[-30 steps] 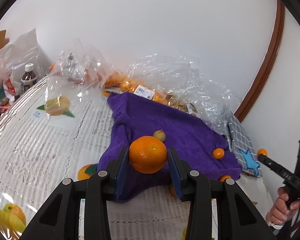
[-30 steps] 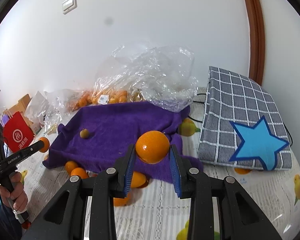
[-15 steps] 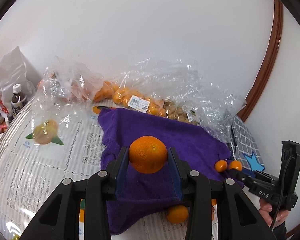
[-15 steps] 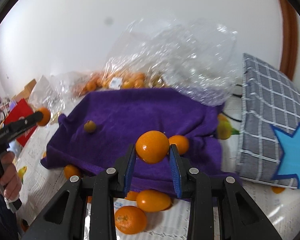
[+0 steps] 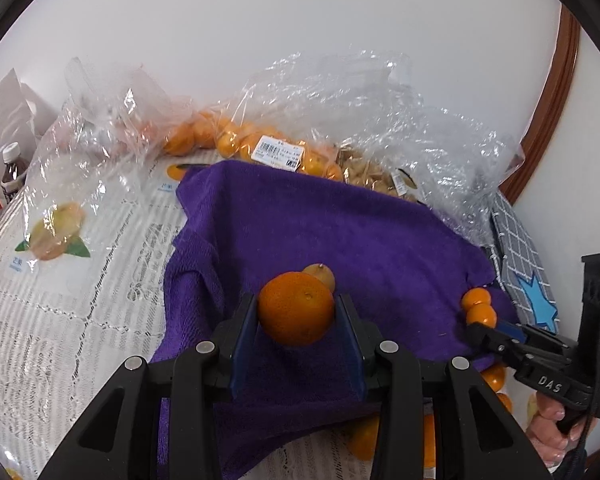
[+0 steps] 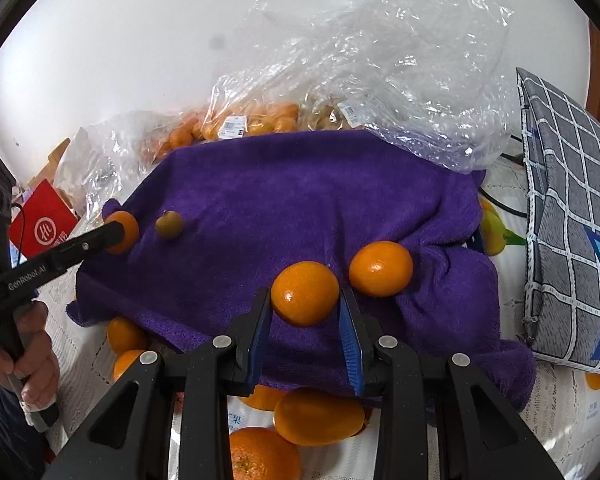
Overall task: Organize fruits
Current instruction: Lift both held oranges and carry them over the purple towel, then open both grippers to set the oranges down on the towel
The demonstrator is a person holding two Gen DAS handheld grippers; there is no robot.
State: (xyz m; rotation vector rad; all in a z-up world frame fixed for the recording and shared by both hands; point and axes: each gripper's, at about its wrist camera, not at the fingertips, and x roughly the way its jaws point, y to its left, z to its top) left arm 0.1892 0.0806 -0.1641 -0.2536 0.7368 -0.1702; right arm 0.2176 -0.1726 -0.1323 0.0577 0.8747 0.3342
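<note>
My left gripper (image 5: 296, 312) is shut on an orange (image 5: 296, 308), held over the near left part of the purple towel (image 5: 340, 232). A small yellowish fruit (image 5: 320, 274) lies on the towel just beyond it. My right gripper (image 6: 305, 308) is shut on a second orange (image 6: 305, 294), over the near edge of the purple towel (image 6: 300, 200). Another orange (image 6: 380, 268) rests on the towel just to its right. The small fruit (image 6: 169, 224) lies at the towel's left, beside the left gripper's held orange (image 6: 122, 231).
Clear plastic bags of oranges (image 5: 260, 148) lie behind the towel against the wall. Loose oranges (image 6: 318, 416) lie on the tablecloth under the towel's near edge. A checked grey cushion with a blue star (image 6: 568, 220) lies to the right. A bottle (image 5: 10, 168) stands far left.
Both grippers moved forward and lower over the towel, still holding their oranges. The small fruit and the orange on the towel now appear closer.
</note>
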